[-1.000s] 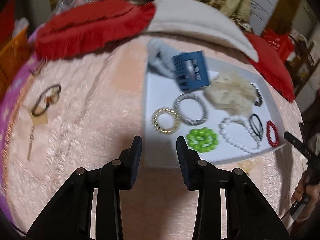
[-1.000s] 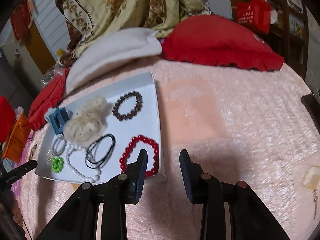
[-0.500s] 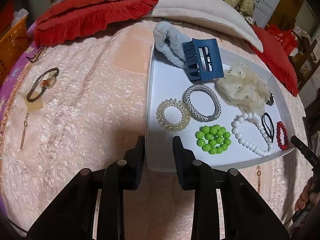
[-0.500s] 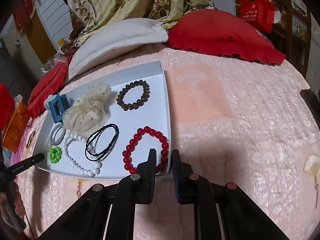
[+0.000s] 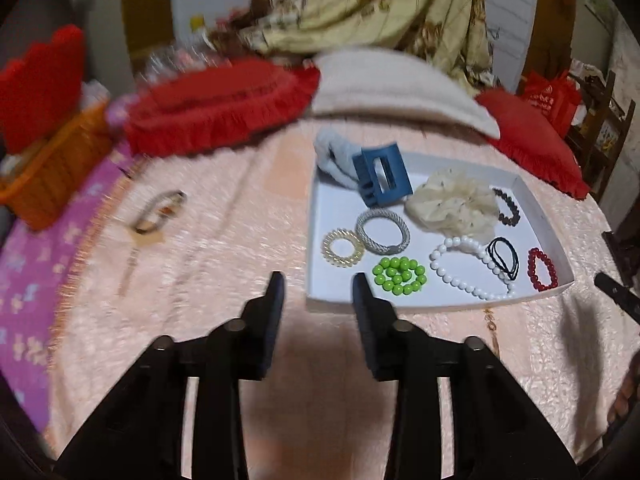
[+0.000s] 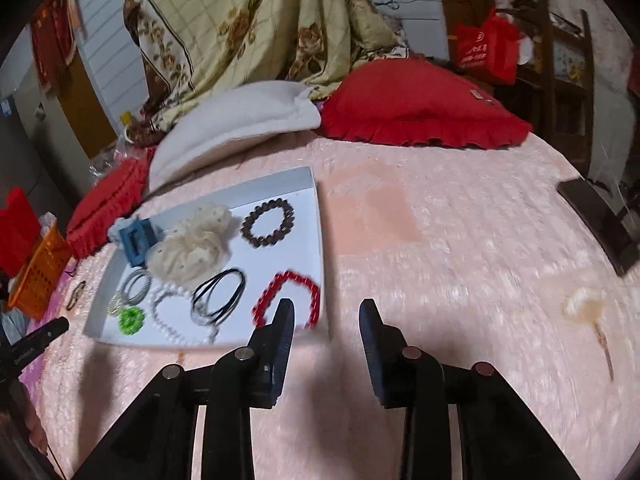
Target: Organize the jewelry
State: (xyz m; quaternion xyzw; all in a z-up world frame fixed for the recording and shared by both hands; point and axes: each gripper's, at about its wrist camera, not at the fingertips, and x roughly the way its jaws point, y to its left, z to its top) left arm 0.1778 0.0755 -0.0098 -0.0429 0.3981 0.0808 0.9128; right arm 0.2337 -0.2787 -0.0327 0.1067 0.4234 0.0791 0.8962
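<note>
Both grippers are hovering with jaws apart and empty over a pink quilted bedspread [image 6: 460, 240] as the sorting of jewelry is nearing its close. Just ahead and to the right of the left gripper [image 5: 318, 294], a white tray [image 5: 320, 216] is holding most of the pieces: a green bead bracelet [image 5: 399, 275] sitting closest to the fingertips, a clear coil hair tie [image 5: 342, 248], a silver bangle [image 5: 383, 231], a white bead necklace [image 5: 468, 268], black elastic bands [image 5: 503, 258], a red bead bracelet [image 5: 541, 269], a brown bead bracelet [image 5: 507, 207], a cream scrunchie [image 5: 454, 205] and a blue claw clip [image 5: 381, 179]. The right gripper [image 6: 326, 318] is hanging just beyond the tray's near right corner, its left finger overlapping the red bracelet. One piece appears to be lying outside: a dark bracelet with a paper tag [image 5: 158, 212], well off to the left gripper's left and farther ahead. Judged from this layout, the left gripper should be swinging left, coming down over the band rather than the loose tag, and pinching lightly so the soft quilt is not caught. A pale object [image 6: 584, 306] is lying far to the right gripper's right; what it is cannot be told. White characters on a red bag [image 6: 486, 50] are too small to read, and no other writing is legible.
</note>
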